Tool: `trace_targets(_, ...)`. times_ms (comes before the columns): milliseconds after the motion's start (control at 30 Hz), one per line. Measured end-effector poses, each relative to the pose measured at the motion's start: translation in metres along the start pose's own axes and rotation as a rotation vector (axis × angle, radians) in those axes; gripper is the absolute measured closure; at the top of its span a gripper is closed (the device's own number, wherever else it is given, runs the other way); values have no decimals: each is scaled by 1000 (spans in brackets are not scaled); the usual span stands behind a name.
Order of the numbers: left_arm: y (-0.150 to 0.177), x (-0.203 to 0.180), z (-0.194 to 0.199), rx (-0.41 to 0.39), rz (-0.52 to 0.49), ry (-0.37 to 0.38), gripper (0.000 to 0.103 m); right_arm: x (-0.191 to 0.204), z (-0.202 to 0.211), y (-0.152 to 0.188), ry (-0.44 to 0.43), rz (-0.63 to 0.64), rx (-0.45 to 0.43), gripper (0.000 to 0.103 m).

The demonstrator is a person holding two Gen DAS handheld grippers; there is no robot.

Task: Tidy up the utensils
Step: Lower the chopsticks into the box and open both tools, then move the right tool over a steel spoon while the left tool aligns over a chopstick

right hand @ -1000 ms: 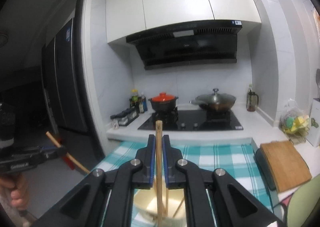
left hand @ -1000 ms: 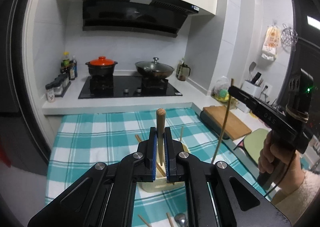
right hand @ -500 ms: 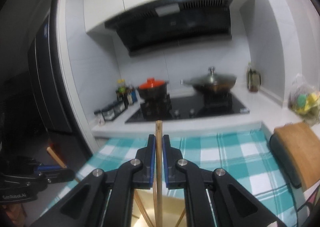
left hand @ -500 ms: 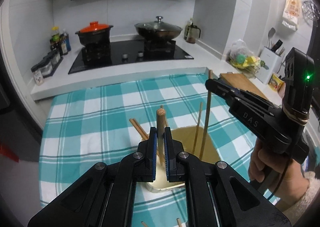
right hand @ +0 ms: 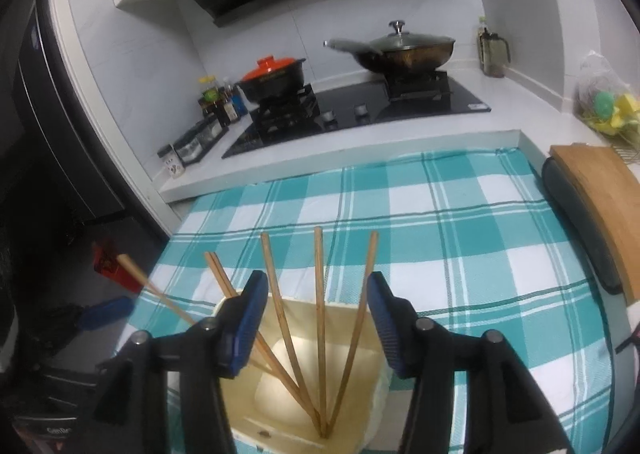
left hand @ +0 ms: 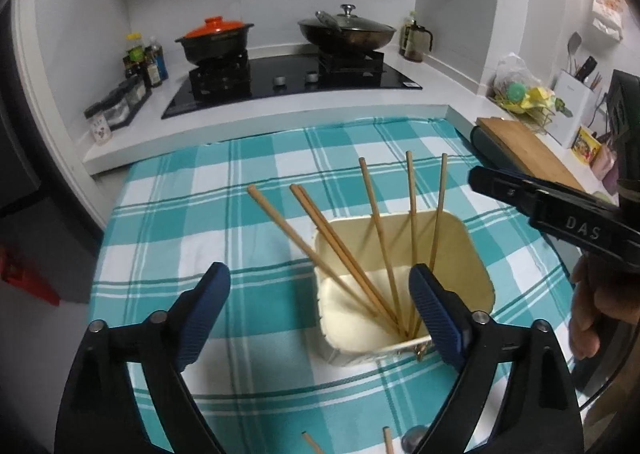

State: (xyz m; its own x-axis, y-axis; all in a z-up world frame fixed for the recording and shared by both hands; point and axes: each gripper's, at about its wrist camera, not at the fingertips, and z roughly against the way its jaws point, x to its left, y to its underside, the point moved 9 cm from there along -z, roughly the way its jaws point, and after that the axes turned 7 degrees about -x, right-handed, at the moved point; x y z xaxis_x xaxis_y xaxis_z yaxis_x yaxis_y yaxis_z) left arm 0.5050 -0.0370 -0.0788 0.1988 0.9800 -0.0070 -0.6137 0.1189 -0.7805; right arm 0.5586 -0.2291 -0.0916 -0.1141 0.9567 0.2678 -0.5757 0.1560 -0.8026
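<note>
A cream holder stands on the checked cloth with several wooden chopsticks leaning in it. My left gripper hangs just above and in front of it. Its jaws are opening, stand wide and press on nothing. My right gripper is over the same holder. Its jaws are opening too, and chopsticks rise between them untouched. From the left wrist view the right gripper reaches in from the right. The left gripper's blue pad shows at the far left.
Two loose chopsticks and a spoon lie on the teal checked cloth near me. Behind are the hob, an orange-lidded pot and a wok. A wooden board lies at the right; a hand grips the right tool.
Both grippers came down over the holder and let go of the chopstick each held; both jaws went from shut to open. Those chopsticks now lean in the holder.
</note>
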Motion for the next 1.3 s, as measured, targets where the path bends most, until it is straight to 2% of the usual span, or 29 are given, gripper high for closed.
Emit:
trace_targets(133,29,13,37,-34,10,-29,3,-1,34,16,19,61,-2,42)
trace_targets(300,91,25,75,5,9,-45,3,-4,84,68,7,125,62,41)
trace_targets(367,120,30,91,27,-35,-63,3,-7,104,97,19,155,100,41)
trace_targets(533,202,45,136,88,-234,-156,2,-15,157,181,29,253,198,41)
trace_targets(600,232,49,149,104,-258,-188,2,-17,176,216,37,302,223,41)
trace_targets(733,281,40,153,131,-142,-146,2,-19,200,270,77,341,205,41)
trace_targets(833,304,17,141,137,-55,-93,2,-18,203,304,76,257,191,41)
trace_targets(933,314,1,129,137,-24,-104,2,-7,199,327,63,190,177,41)
trace_targets(1033,319,-4,124,143,19,-76,2,8,191,339,31,173,184,43)
trace_targets(1067,319,-2,123,139,33,-74,2,13,189,340,21,177,186,47)
trace_targets(1167,315,7,125,109,87,-99,2,26,181,344,1,216,199,52)
trace_targets(1300,313,15,130,85,174,-76,2,43,165,344,-19,262,201,56)
